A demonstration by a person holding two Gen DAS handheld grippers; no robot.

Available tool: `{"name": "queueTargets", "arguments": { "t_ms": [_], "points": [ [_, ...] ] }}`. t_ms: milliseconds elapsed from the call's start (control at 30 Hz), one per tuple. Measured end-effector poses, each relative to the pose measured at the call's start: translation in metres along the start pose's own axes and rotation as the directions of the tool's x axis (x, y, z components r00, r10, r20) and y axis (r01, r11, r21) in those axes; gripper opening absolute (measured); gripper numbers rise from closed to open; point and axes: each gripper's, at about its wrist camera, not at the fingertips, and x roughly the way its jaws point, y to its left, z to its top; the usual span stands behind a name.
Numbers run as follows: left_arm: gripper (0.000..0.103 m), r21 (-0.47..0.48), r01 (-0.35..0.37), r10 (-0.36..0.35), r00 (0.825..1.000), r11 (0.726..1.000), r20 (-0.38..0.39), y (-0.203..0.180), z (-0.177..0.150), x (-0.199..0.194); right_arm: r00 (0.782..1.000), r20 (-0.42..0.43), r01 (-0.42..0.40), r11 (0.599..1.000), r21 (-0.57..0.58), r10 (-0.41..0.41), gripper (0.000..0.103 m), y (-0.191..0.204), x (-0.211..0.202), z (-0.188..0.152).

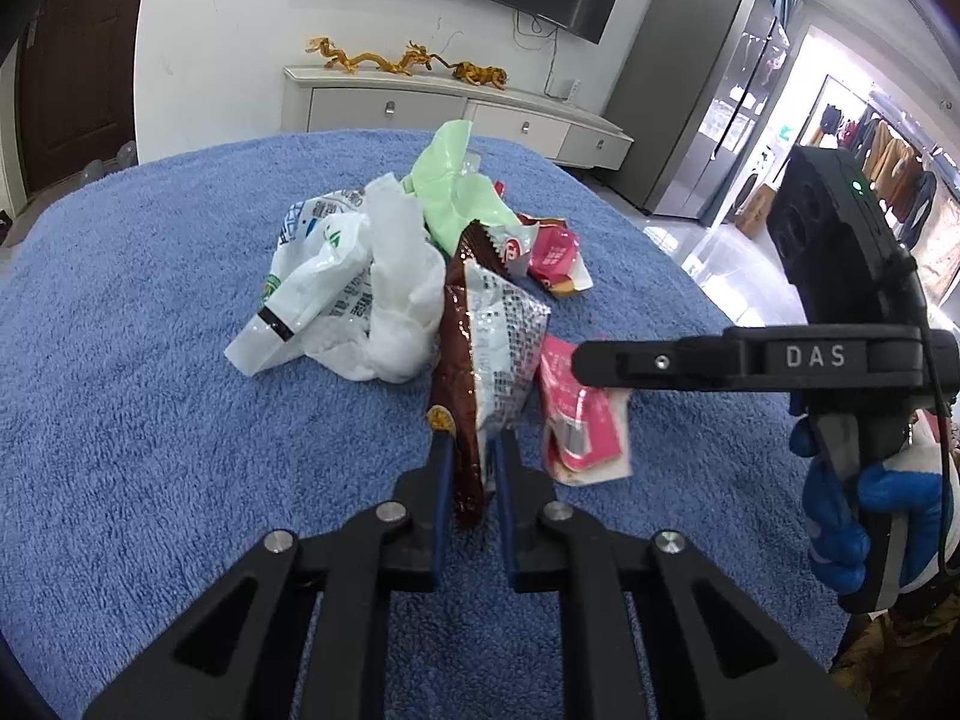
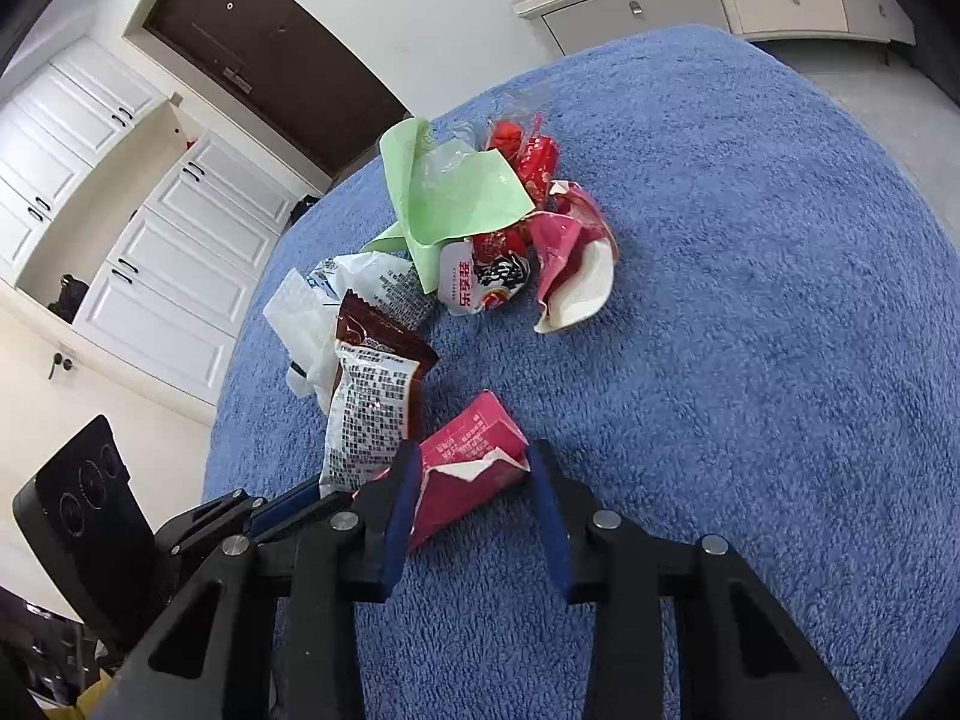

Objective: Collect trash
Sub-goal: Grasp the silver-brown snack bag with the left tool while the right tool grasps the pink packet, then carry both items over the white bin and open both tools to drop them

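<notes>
A pile of trash lies on a blue towel-covered table (image 1: 150, 360). My left gripper (image 1: 471, 444) is shut on a brown snack wrapper (image 1: 480, 348) and holds it upright; the wrapper also shows in the right wrist view (image 2: 372, 396). My right gripper (image 2: 471, 468) is shut on a torn pink carton (image 2: 468, 462), which shows in the left wrist view (image 1: 579, 420) under the right gripper's finger (image 1: 660, 363). Behind lie white plastic bags (image 1: 336, 294), green paper (image 1: 456, 192), a red-white packet (image 2: 486, 276) and a pink-white wrapper (image 2: 570, 258).
A white TV cabinet (image 1: 456, 114) with golden figures stands behind the table, under a TV. A grey fridge (image 1: 702, 90) is at the right. White cupboards (image 2: 150, 240) and a brown door (image 2: 264, 42) lie to the left in the right wrist view.
</notes>
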Motion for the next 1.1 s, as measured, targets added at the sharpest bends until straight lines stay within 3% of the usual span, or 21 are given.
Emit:
{"name": "queueTargets", "arguments": {
  "t_ms": [333, 633, 833, 1100],
  "points": [
    [0.009, -0.015, 0.018, -0.017, 0.999, 1.000, 0.033, -0.026, -0.010, -0.021, 0.994, 0.096, -0.060, 0.997, 0.040, 0.056, 0.031, -0.017, -0.051, -0.015],
    [0.008, -0.011, 0.025, -0.024, 0.997, 1.000, 0.077, -0.063, -0.014, -0.047, 0.971, 0.216, -0.130, 0.985, 0.114, 0.103, 0.031, -0.038, -0.109, -0.030],
    [0.008, -0.002, -0.010, 0.010, 0.993, 1.000, 0.120, -0.077, -0.009, -0.072, 0.940, 0.321, -0.175, 0.973, 0.151, 0.119, 0.031, -0.057, -0.153, -0.037],
    [0.008, 0.053, -0.059, 0.047, 0.979, 0.997, 0.198, -0.102, 0.027, -0.105, 0.874, 0.481, -0.188, 0.961, 0.201, 0.070, 0.031, -0.104, -0.225, -0.046]
  ]
}}
